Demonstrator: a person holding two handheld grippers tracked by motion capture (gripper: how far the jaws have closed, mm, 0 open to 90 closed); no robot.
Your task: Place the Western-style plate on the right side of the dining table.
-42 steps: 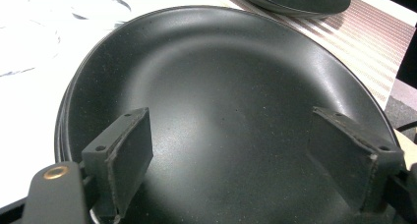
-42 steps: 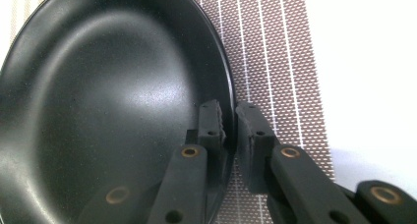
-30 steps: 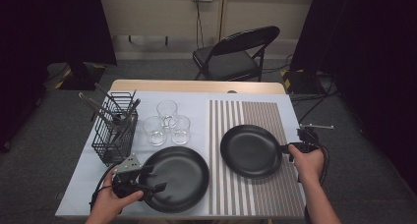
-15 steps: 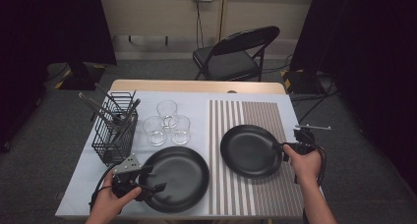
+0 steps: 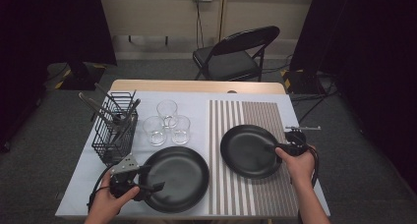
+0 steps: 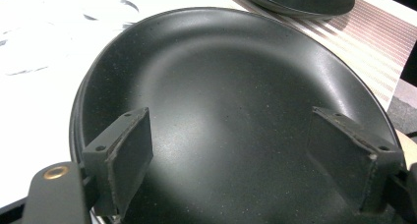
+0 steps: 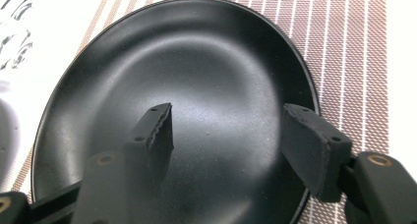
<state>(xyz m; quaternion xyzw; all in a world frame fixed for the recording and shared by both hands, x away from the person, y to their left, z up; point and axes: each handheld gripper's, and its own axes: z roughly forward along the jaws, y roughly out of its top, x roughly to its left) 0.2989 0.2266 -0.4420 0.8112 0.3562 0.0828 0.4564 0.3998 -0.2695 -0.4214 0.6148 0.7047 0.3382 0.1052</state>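
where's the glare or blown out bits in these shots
Left gripper view: the white tabletop is blown out and a soft sheen crosses the larger black plate. Right gripper view: a similar sheen on the smaller black plate. High view: evenly lit table, dark surroundings.

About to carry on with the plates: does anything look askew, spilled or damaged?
Nothing stands out. Both black plates lie flat and whole, one on the white cloth, the other on the striped mat. The three glasses stand upright, unspilled, beside the wire basket.
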